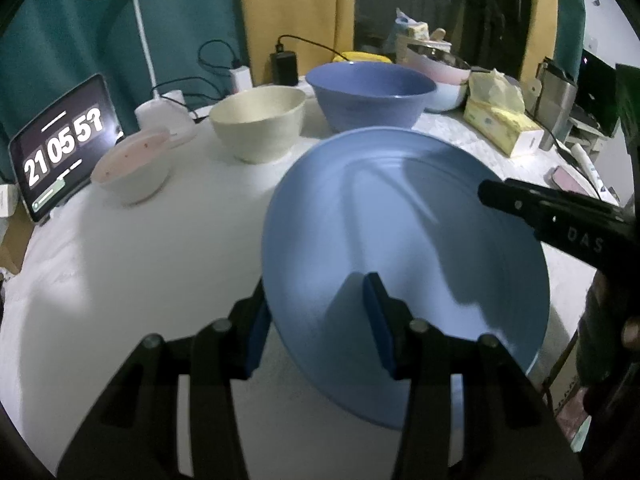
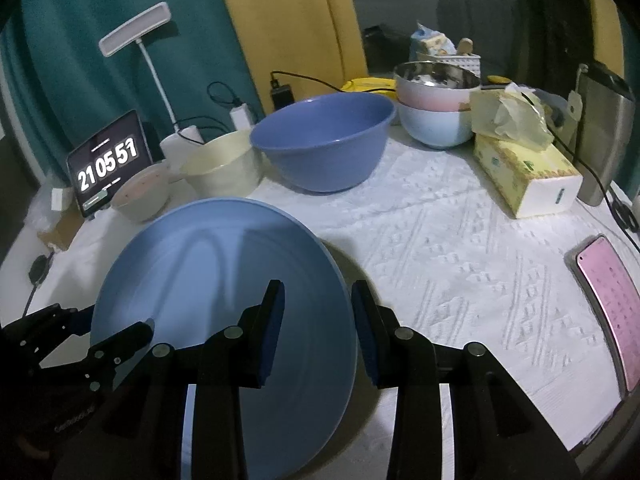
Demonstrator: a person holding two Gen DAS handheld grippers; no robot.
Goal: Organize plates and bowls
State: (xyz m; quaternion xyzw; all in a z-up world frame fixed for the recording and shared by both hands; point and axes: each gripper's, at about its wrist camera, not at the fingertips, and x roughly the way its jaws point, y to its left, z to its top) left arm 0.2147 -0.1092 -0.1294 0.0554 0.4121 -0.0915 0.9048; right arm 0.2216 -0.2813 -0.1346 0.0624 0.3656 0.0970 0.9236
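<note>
Dim room: teal curtain upper left, yellow curtain centre top, white-clothed counter below.

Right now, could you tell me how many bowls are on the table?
5: pink bowl by the clock, cream bowl, big blue bowl, and two stacked bowls behind. Others may be hidden.

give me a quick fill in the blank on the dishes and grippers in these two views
1. Both grippers hold the rim of one light blue ____.
2. The cream bowl sits between the pink-rimmed bowl and the large ____ bowl.
3. The steel-lined pink bowl is stacked on a pale ____ bowl.
4. The left gripper and the right gripper grip ____ edges.

Missing: plate; blue; blue; opposite
</note>
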